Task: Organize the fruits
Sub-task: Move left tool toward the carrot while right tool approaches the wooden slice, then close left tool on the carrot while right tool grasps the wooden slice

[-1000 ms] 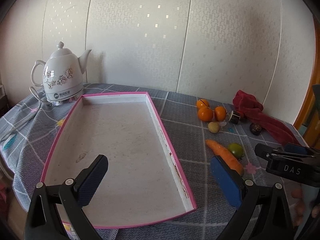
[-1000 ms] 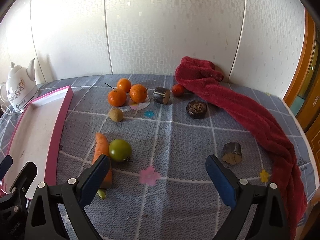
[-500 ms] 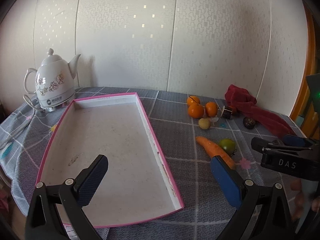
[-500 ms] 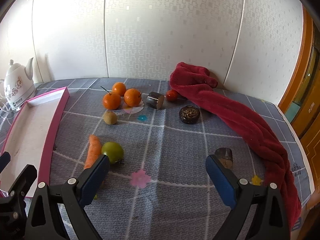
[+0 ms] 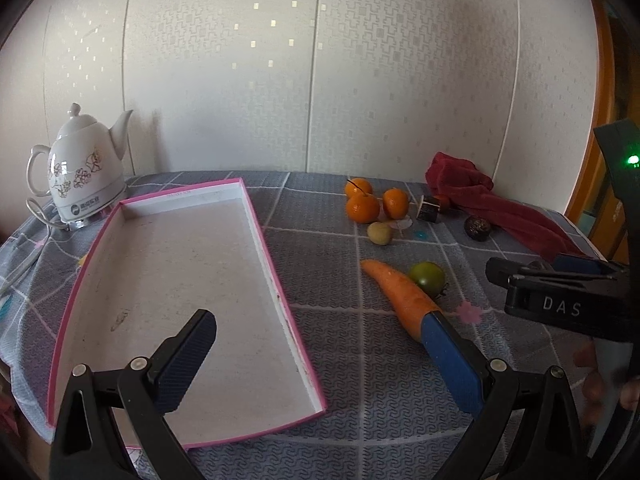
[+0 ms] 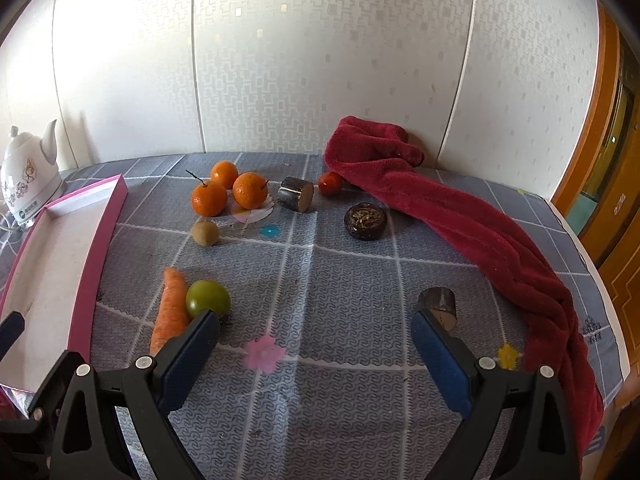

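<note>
A pink-rimmed white tray (image 5: 256,220) lies on the left of the grey checked cloth; it also shows in the right wrist view (image 6: 100,224). Three oranges (image 6: 210,198), a kiwi (image 6: 205,233), a small red tomato (image 6: 330,183), a carrot (image 6: 170,312) and a green tomato (image 6: 207,298) lie on the cloth. My left gripper (image 5: 316,344) is open and empty over the tray's near right edge. My right gripper (image 6: 316,344) is open and empty, above the cloth in front of the green tomato. The carrot (image 5: 400,296) and green tomato (image 5: 428,278) show in the left wrist view.
A white teapot (image 5: 86,172) stands behind the tray at the back left. A red towel (image 6: 460,216) trails along the right side. Dark round pieces (image 6: 366,222) and two brown cylinders (image 6: 296,200) lie among the fruit. The table's right edge is near the towel.
Both grippers have drawn back and risen a little; the fruits and tray look farther and smaller. Nothing was grasped or moved on the table.
</note>
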`<action>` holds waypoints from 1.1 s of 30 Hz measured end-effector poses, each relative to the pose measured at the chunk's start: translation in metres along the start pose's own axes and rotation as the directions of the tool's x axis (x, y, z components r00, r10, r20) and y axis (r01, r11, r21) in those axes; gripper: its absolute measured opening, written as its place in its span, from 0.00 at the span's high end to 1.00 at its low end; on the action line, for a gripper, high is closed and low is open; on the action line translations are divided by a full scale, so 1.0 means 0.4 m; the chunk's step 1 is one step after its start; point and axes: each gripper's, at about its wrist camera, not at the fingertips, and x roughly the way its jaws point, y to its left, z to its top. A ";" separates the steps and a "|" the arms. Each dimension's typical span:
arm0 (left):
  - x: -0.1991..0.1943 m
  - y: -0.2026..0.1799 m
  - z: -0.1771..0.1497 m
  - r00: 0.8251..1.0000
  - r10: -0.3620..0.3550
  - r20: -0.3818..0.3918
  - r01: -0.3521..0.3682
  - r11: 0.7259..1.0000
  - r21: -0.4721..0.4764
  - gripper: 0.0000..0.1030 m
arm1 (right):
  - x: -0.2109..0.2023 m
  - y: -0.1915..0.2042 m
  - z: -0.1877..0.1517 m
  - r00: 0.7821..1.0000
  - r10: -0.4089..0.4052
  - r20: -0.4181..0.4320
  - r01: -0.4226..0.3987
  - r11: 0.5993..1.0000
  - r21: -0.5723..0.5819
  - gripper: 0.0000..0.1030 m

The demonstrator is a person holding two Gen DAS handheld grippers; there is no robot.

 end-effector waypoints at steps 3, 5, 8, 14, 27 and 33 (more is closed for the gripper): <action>-0.001 -0.016 -0.002 1.000 -0.007 0.003 0.007 1.000 0.028 0.00 | 0.002 -0.020 0.003 1.000 -0.003 -0.004 0.003 0.999 0.034 0.05; -0.001 -0.020 -0.003 1.000 -0.010 0.004 0.010 0.999 0.040 0.00 | 0.004 -0.037 0.004 1.000 -0.004 -0.008 0.005 0.998 0.060 0.05; 0.000 -0.024 -0.004 1.000 -0.021 -0.001 0.021 0.999 0.045 0.00 | 0.010 -0.068 0.006 1.000 -0.006 -0.017 0.007 0.995 0.103 0.05; 0.002 -0.037 -0.009 0.998 -0.056 -0.015 0.057 0.996 0.072 0.06 | 0.011 -0.188 0.010 1.000 0.024 -0.013 -0.018 0.953 0.301 0.07; 0.021 -0.095 -0.020 0.970 -0.221 -0.104 0.232 0.966 0.112 0.48 | 0.033 -0.310 -0.011 0.997 0.070 -0.035 -0.042 0.857 0.513 0.40; 0.050 -0.074 -0.004 0.951 -0.278 -0.136 0.281 0.960 0.002 0.48 | 0.066 -0.276 0.009 0.995 0.001 -0.100 0.040 0.910 0.412 0.40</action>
